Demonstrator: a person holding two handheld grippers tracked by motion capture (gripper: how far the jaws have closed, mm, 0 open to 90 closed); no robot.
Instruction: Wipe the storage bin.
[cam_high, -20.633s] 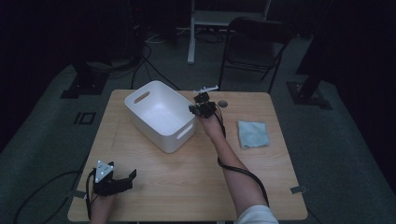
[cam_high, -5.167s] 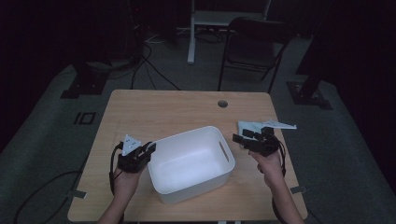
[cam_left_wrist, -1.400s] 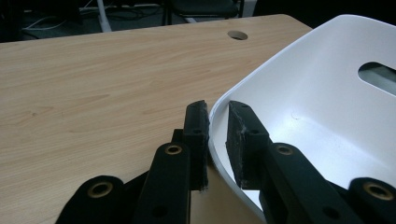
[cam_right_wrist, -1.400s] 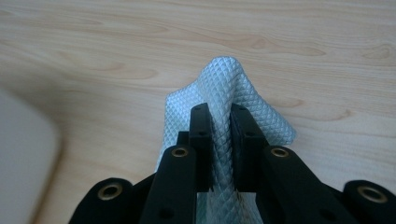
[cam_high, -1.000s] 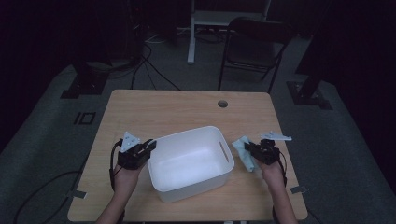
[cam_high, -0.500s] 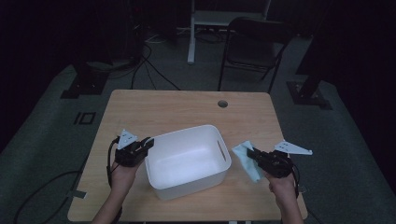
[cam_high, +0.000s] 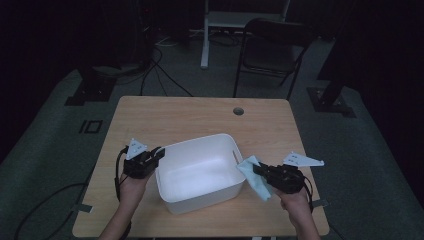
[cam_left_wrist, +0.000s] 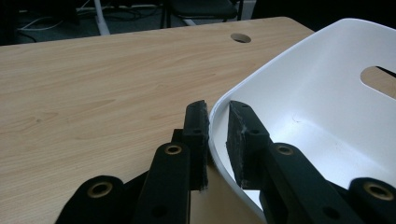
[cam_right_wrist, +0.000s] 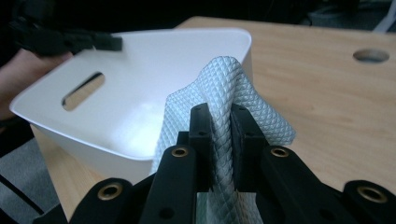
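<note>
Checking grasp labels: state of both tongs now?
Left tongs: closed on the white bin rim.
Right tongs: closed on the blue cloth.

This is looking like a dim lab or studio. Cables are lying on the grey floor, and a folding chair is standing behind the wooden bench.

Your right gripper has its two black jaws pinched on a fold of the pale blue quilted cloth, which bulges up above the pads and spills out to either side. Just behind the cloth stands the white bin, tilted so you look into it, on the wooden table. At the bin's far rim, upper left, your left gripper clamps the edge, with a hand behind it.
</note>
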